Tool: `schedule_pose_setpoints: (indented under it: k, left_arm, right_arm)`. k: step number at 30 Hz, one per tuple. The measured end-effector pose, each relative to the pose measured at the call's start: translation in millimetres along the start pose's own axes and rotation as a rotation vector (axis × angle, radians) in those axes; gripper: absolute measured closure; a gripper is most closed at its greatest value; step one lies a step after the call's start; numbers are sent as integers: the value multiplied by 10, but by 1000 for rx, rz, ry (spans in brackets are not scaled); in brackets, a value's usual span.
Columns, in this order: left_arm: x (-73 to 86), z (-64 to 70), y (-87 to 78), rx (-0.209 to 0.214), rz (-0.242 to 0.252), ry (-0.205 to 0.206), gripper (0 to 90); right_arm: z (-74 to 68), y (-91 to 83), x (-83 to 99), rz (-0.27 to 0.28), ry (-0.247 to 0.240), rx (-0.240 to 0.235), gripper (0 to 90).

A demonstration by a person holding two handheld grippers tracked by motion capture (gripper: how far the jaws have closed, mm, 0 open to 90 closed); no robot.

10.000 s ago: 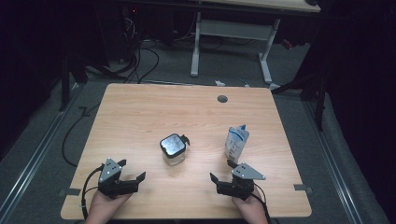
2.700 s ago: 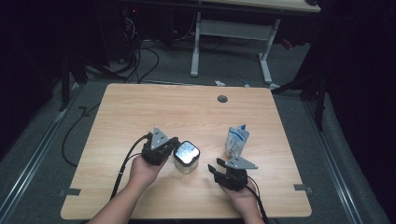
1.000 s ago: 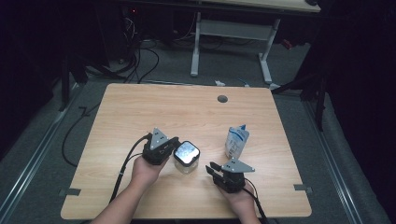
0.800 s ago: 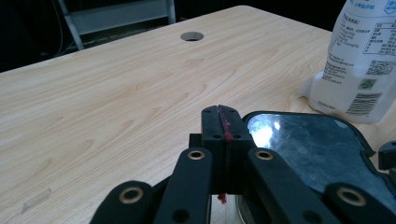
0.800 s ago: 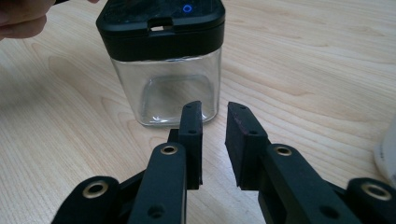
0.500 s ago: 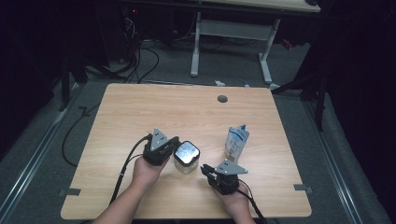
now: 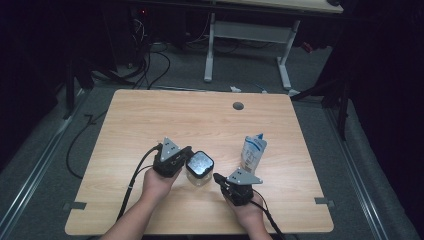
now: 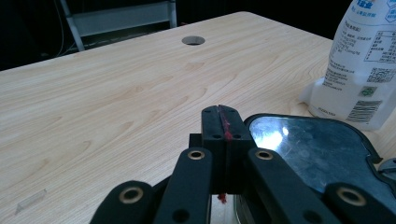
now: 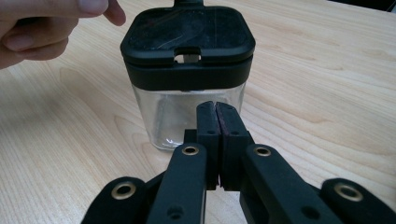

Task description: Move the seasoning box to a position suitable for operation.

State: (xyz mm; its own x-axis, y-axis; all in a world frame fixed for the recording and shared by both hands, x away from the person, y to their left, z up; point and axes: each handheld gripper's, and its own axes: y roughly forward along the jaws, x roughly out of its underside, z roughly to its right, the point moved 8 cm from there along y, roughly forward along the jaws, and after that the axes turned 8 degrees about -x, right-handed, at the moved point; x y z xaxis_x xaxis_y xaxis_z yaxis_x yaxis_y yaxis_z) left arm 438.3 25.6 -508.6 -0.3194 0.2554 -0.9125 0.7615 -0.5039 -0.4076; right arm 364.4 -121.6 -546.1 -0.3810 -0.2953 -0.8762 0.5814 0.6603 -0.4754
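From the high view I have my left gripper (image 7: 183,157) sitting at the left side of the glass jar (image 7: 199,169), which stands upright on the wooden table (image 7: 150,120) a little in front of its middle. In the left gripper view the two black jaws are pressed flat together with nothing between them, and their tips lie just beside the edge of the jar's black square lid (image 8: 317,149); I cannot tell whether they touch it. The jar's clear body and lid face me in the right gripper view, with the lid's small front catch (image 9: 187,57) toward that camera and fingers (image 9: 28,32) of my left hand at the upper left. My right gripper (image 7: 220,179) lies just to the right and slightly nearer me than the jar, its jaws likewise shut on nothing and pointed at the glass wall, close to it but apart. Farther right and a little beyond, a white pouch (image 7: 253,152) with a blue printed label stands upright, near the jar but not touching it.
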Motion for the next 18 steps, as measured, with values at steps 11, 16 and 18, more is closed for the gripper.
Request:
schedule_pose_setpoints:
  k: [11,16,18]
  left_arm:
    - [3,-10,9,3,7,-10,900]
    - [0,-9,9,3,5,-15,900]
    - [1,-8,11,1,6,-17,900]
  right_arm:
    - [27,-17,-65,7,-23,-8,852]
    - [24,-23,-77,7,-40,-15,860]
    - [13,-33,-94,15,-47,-17,873]
